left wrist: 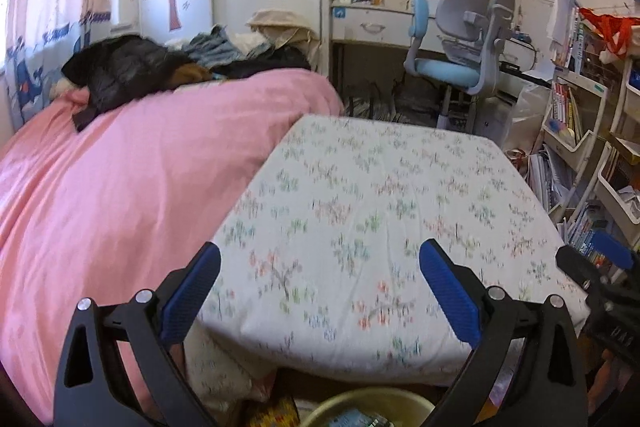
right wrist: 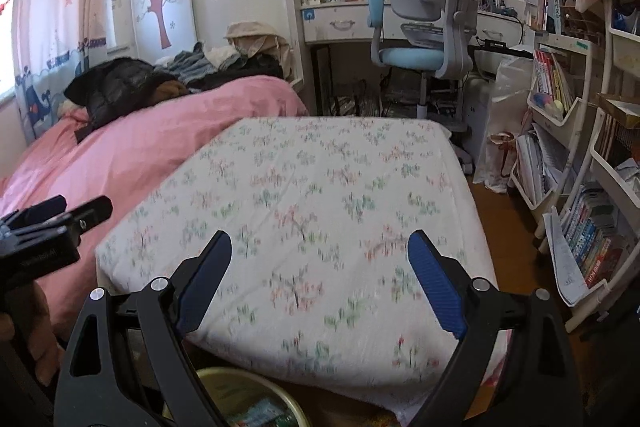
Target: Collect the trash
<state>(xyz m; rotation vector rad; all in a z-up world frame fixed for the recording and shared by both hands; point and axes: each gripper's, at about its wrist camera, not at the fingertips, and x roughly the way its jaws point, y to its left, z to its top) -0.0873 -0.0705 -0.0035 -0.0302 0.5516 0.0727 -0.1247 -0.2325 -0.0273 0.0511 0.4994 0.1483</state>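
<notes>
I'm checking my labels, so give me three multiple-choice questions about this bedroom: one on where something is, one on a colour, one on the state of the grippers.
1. Where is the bin?
A. On the desk
B. On the floor at the near end of the bed
C. On the chair

2. What colour is the duvet?
A. Pink
B. Green
C. Grey

3. How are the left gripper and right gripper?
A. Both open, holding nothing
B. Both shut
C. One holds trash

Answers: B, its rim shows below the floral mattress; A, pink cloth; A, only bedding shows between the spread jaws.

Bed (right wrist: 320,195) under pink duvet (right wrist: 168,147)
</notes>
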